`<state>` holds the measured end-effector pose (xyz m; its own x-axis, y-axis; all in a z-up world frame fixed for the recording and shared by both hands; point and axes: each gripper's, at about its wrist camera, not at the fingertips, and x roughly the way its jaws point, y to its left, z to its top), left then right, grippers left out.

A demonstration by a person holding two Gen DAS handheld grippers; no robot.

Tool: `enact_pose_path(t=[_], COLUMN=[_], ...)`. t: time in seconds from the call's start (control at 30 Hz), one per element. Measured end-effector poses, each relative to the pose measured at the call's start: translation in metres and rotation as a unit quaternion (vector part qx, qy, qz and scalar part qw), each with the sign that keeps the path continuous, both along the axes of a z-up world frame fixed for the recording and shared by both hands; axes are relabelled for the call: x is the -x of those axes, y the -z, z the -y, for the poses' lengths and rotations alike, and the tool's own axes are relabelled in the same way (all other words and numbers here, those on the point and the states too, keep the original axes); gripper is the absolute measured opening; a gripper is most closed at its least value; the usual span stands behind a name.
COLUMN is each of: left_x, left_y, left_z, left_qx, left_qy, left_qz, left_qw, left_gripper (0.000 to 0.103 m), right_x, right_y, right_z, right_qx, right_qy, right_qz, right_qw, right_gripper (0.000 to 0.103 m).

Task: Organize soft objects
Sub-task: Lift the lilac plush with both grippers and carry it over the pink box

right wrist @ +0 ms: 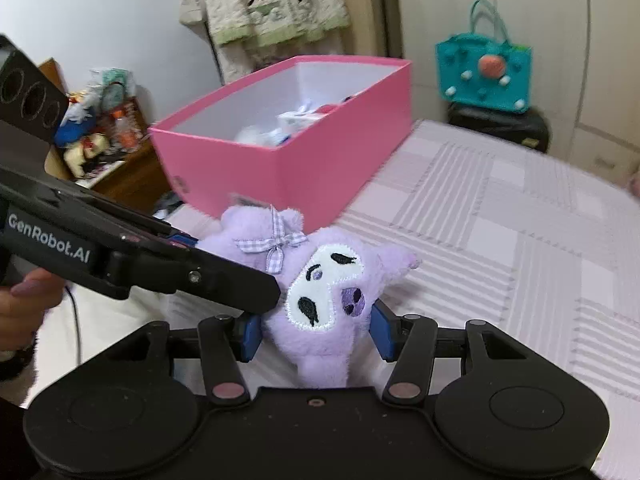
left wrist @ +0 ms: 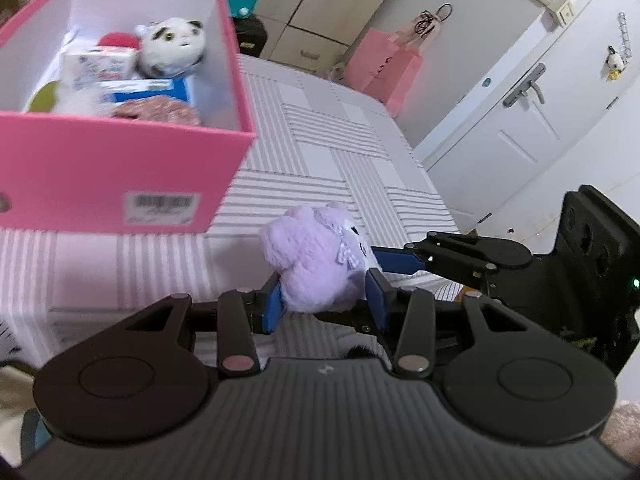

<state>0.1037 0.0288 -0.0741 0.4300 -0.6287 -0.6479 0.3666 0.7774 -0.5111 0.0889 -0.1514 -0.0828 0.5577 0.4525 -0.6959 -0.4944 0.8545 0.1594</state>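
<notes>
**Two tools clamped on one purple plush above the bed**

Two tools hold the same item, and we record the following. The left tool [left wrist: 326, 300] has its blue pads pressed into the flanks of the purple plush toy [left wrist: 316, 256]; the fur bulges between them. The right tool [right wrist: 316, 332] grips the same toy [right wrist: 324, 304] from the other side, its pads squeezing the body just below the white embroidered face. We see the toy tilted, a checked bow beside one ear.

We find the toy held over the striped bedcover [left wrist: 340, 152], near the corner of the pink box [left wrist: 120, 176], not inside it. The box stands open on the bed and holds a black-and-white cat plush [left wrist: 174, 46], a small white carton [left wrist: 98, 64] and other soft items we cannot identify.

We note a teal bag [right wrist: 486, 76] behind the bed on a dark case, a pink paper bag [left wrist: 384, 68] by the white door [left wrist: 540, 120], and a fingertip [right wrist: 34, 286] of the person on the left tool's body.
</notes>
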Motion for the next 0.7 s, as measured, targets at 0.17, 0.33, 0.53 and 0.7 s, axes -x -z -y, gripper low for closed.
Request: enact_pose_path(t=[0.17,0.33,0.53,0.7], left_x=[0.015,0.024,0.017,-0.008], left_y=[-0.018,-0.043,-0.065,-0.073], left_z=[-0.029,-0.047,-0.062,-0.068], left_qx=[-0.005,-0.012,0.011,0.03], left_qy=[-0.014,-0.036,-0.049,-0.057], left_qz=[0.002,0.041,0.071,0.09], left_qw=[0.9999,0.9984,0.9962,0.9939], left_gripper=[0.041,0.041,0.042,0.041], right_x=[0.003,0.005,-0.004,-0.026], right_y=[-0.009,-0.032,-0.059,-0.076], right_z=[-0.018,-0.039,-0.056,-0.062], right_qx=[-0.037,-0.054,-0.058,-0.065], right_qy=[-0.041,-0.077,-0.104,-0.116], right_qz=[-0.016,0.025,0.073,0.091], right_qw=[0.998,0.995,0.99,0.987], right_gripper=[0.059,0.059,0.059,0.059])
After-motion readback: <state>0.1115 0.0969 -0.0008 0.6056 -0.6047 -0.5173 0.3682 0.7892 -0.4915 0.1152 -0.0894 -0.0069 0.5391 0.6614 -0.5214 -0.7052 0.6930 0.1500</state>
